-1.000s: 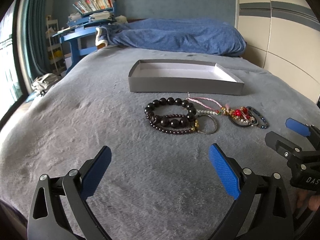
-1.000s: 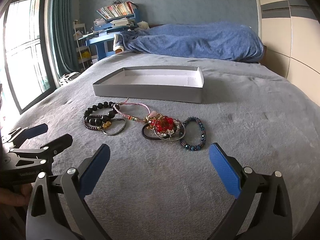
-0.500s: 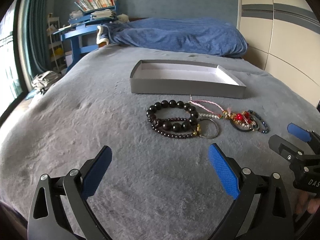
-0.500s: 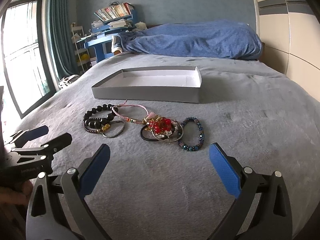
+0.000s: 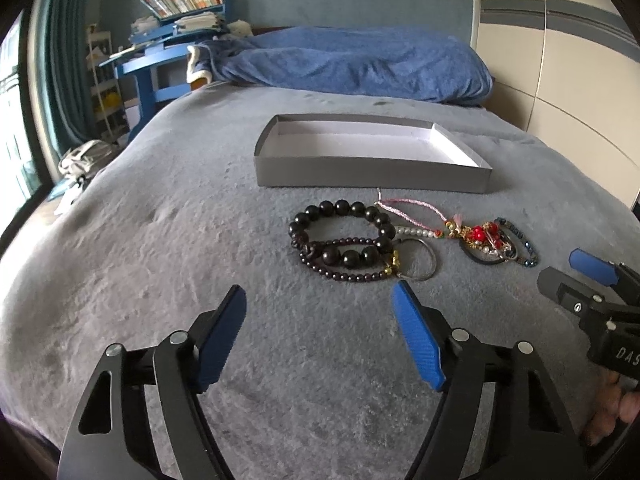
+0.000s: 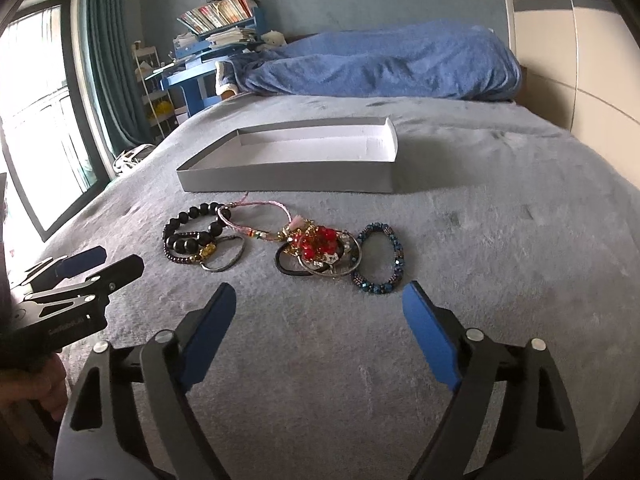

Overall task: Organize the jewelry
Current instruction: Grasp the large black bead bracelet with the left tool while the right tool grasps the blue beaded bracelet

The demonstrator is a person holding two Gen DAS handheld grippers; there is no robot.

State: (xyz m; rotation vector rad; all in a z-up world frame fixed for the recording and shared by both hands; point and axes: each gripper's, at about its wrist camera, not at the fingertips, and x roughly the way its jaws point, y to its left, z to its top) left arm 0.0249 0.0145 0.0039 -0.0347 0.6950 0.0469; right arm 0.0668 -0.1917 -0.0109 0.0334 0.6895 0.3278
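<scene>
On a grey-blanketed bed (image 5: 160,240), a shallow grey box (image 5: 372,174) sits open and bare toward the middle, its white floor showing nothing inside, with a rumpled blue duvet (image 6: 380,64) heaped along the head edge beyond it. Every piece of jewelry lies on the blanket just in front of the box's near wall, none of it sorted yet.

The one change over the past second is at the tools: the left tongs (image 5: 320,300) and the right tongs (image 6: 318,294) have both just been narrowing, yet both stand spread, blue pads apart, with only blanket between them and nothing pinched. Neither hand has shifted to speak of, and the jewelry lies where it lay a second ago. The narrowing reads as the jaws being sized for a first pick, not as a grasp; the sorting itself appears not yet begun.

In front of the left tongs, near the box's left half, a bracelet of large black beads (image 5: 340,226) overlaps a strand of small dark red beads (image 5: 344,276), with a thin metal bangle (image 5: 418,260) touching their right side. A pink braided cord (image 6: 256,210) runs from the black beads to a tangle of red and gold charms (image 6: 318,242), which sits on a black hair tie (image 6: 288,268) and a silver ring. A blue beaded bracelet (image 6: 380,260) lies at the right end of the row, touching that tangle, and is nearest the right tongs. The overlaps suggest that lifting one piece may drag its neighbour.
</scene>
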